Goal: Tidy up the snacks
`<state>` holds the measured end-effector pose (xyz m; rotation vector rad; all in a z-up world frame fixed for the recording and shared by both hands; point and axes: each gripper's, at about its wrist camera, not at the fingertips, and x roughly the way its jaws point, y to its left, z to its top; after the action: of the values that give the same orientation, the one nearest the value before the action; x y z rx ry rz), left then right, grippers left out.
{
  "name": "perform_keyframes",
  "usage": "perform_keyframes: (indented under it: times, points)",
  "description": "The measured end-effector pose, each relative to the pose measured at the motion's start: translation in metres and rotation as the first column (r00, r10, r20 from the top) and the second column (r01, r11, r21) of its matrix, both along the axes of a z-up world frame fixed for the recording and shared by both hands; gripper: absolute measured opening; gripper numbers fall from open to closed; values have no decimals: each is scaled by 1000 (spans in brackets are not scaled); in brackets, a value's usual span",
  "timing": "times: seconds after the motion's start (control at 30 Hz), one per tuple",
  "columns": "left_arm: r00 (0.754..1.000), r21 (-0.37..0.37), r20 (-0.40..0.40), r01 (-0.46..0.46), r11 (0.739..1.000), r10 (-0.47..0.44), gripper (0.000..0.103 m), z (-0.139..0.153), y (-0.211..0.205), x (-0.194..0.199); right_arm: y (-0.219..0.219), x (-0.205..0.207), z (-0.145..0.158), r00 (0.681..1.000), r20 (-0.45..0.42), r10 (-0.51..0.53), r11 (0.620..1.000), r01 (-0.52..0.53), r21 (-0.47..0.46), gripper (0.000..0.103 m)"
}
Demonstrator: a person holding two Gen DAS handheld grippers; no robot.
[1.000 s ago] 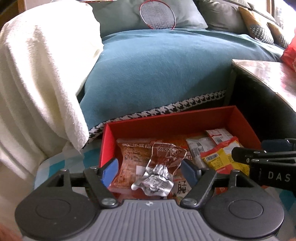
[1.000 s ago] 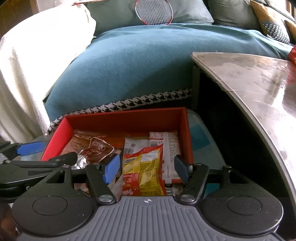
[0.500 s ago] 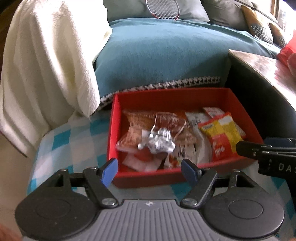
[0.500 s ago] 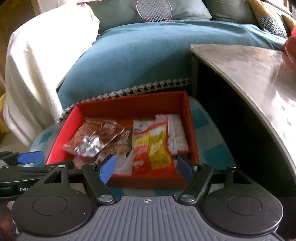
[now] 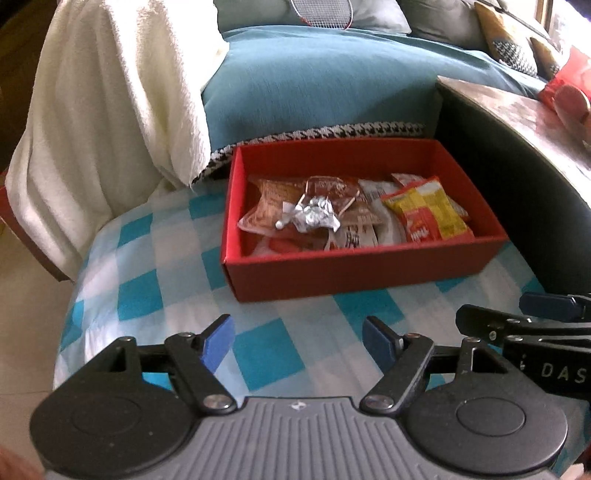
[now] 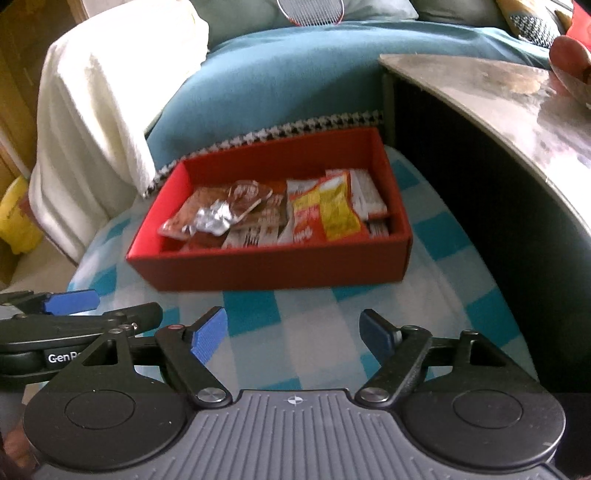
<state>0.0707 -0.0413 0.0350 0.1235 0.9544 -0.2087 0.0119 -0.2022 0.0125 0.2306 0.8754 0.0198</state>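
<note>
A red box (image 5: 362, 264) (image 6: 280, 273) sits on a blue-and-white checked cloth (image 5: 147, 258) (image 6: 317, 325). It holds several snack packets: a crumpled silver wrapper (image 5: 312, 216) (image 6: 214, 218) on brown packets at the left, a red-and-yellow packet (image 5: 428, 216) (image 6: 328, 214) at the right. My left gripper (image 5: 299, 341) is open and empty, well short of the box. My right gripper (image 6: 293, 330) is open and empty, also short of the box. Each gripper shows at the edge of the other's view.
A teal-covered sofa (image 5: 325, 85) with a white towel (image 5: 103, 110) stands behind the box. A dark table with a glossy top (image 6: 517, 99) rises at the right. A racket (image 5: 321, 11) lies on the cushions. A yellow bag (image 6: 16, 218) sits at the far left.
Both grippers have pulled back from over the box toward me, staying open. The box and snacks now lie farther ahead, with checked cloth showing between.
</note>
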Motion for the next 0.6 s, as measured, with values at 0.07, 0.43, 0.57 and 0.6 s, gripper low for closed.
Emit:
perform_keyframes:
  times: [0.07,0.43,0.57,0.6]
  points:
    - [1000,4,0,3,1000,-3,71,0,0,-7,2,-6,-1,1000,-3,2,1000,-2,2,84]
    - [1000,12,5,-1,1000,1,72,1,3,-27,9,-24,2,1000,3,9,1000,-9,17,86]
    - [1000,18,6,-4,1000,4,72,2,6,-34,12,-29,1,1000,-2,10,1000,-10,19,86]
    - [1000,18,7,-5,1000,5,72,2,6,-35,13,-30,1,1000,-3,10,1000,-10,19,86]
